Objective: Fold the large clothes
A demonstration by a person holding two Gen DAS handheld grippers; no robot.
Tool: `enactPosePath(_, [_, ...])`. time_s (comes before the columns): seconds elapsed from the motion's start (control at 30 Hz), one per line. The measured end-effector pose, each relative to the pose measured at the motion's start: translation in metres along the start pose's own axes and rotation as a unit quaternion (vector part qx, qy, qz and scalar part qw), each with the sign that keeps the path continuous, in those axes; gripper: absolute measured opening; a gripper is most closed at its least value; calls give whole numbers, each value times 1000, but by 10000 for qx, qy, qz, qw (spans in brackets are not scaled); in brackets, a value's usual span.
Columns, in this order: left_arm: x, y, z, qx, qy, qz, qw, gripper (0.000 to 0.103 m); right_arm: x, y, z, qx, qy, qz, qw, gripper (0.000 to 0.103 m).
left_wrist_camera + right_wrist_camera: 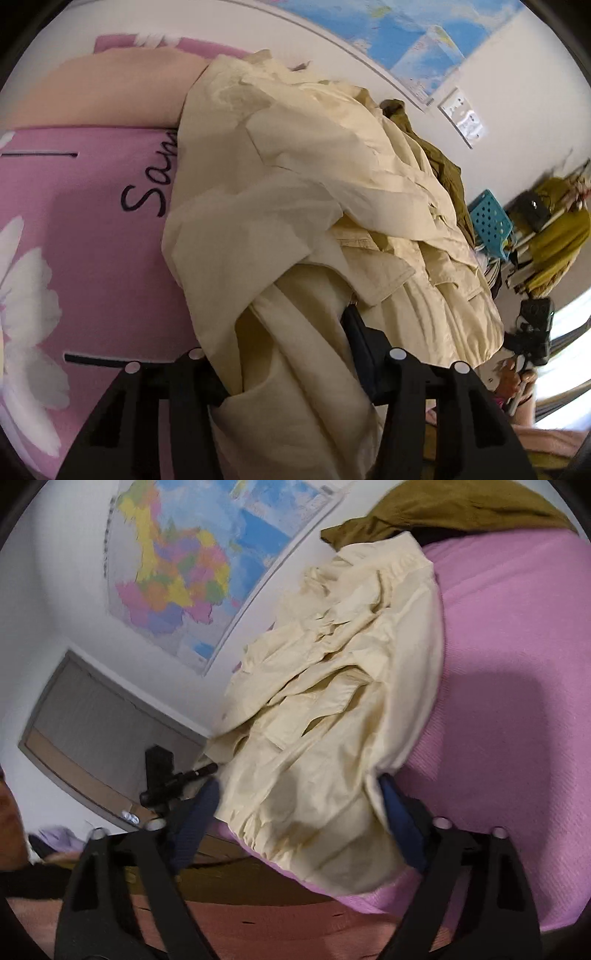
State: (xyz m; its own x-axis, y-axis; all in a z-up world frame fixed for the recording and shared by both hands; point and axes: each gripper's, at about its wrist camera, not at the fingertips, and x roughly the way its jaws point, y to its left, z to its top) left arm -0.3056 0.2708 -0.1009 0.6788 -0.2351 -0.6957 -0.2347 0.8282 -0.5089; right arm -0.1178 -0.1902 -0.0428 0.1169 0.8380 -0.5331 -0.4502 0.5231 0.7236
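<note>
Folding has barely begun: cream shirt (295, 206) lies crumpled on the bed (92, 240). My left hand-held gripper (288, 373) pinches its edge; right hand-held gripper (299, 805) stands wide around a bunch.

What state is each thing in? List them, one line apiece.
cream garment: crumpled in a heap on the pink bedspread, unfolded.
olive garment: bunched behind the cream one.
left gripper: jaws around a cream fold.
right gripper: jaws wide, cream cloth between, not pinched.
wall map: hanging flat.
</note>
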Motion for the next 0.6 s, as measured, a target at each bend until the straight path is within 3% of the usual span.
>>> enactPosePath(0.07, [0,0,-1,-11,27,-75,10000,53,-2,-2,-1,-24,56,-190,9998,73])
enactPosePath(0.13, [0,-1,-3,109,41,-276,9996,74,0,3,-4,-165,194,-386,9989,74])
enactPosePath(0.23, [2,-12,-4,260,55,-412,9988,87,8,12,-8,-402,343,-598,9968,80])
enactPosePath(0.3, [7,-18,-4,328,31,-326,9989,87,16,17,-10,-509,396,-689,9955,81])
enactPosePath(0.33, [8,-21,-4,347,8,-224,9991,77,19,18,-10,-505,390,-637,9959,81])
enactPosePath(0.37, [8,-20,-4,280,-40,-31,9996,61,22,19,-10,-441,365,-496,9971,80])
enactPosePath(0.4, [7,-16,-3,108,-70,241,9996,41,24,16,-9,-325,353,-361,9982,73])
enactPosePath(0.43, [6,-13,-3,-4,-57,179,9998,40,22,11,-8,-112,284,-94,9995,66])
enactPosePath(0.47, [3,-9,-3,-108,-112,44,9999,40,20,6,-7,61,216,70,9997,65])
enactPosePath(0.53, [3,-8,-6,-51,-65,77,9999,48,12,1,-8,110,154,-255,9995,60])
enactPosePath(0.6, [3,-7,-7,-15,-76,-45,10000,55,6,0,-10,82,139,-343,9993,62])
